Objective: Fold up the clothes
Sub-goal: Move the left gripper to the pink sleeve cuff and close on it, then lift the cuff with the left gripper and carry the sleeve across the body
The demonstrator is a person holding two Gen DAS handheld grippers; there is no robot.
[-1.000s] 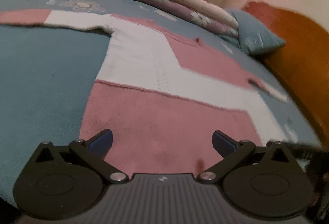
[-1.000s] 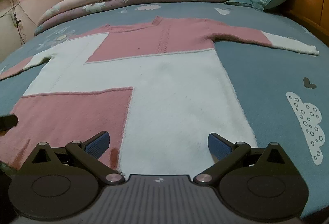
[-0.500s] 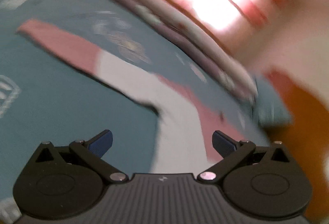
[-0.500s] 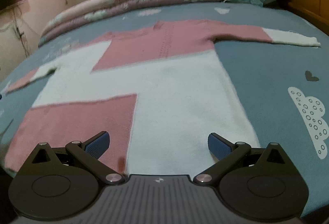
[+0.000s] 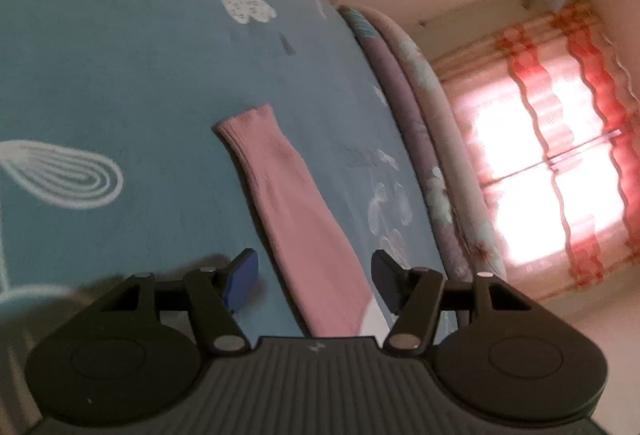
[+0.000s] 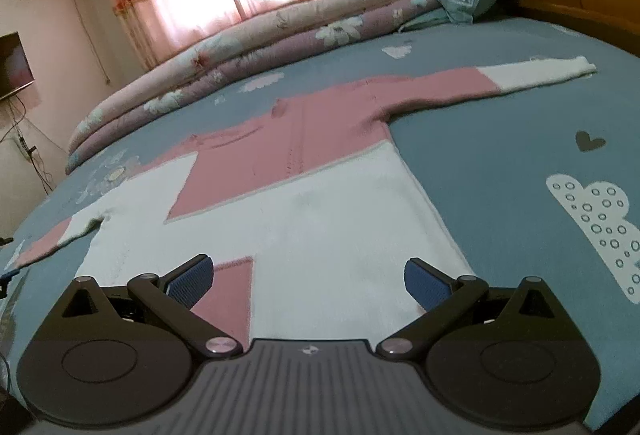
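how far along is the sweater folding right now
Done: the pink and white sweater lies spread flat on the bed, both sleeves out, no fold made. In hand: the left gripper, open, straddles the pink left sleeve without gripping it; the right gripper, open, sits over the hem. Left: both sleeve folds and the body folds, so practically everything.

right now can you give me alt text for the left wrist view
The open left gripper hovers low over a pink sleeve lying flat on a blue patterned bedsheet. A rolled floral quilt and a sunlit red-striped curtain sit beyond.
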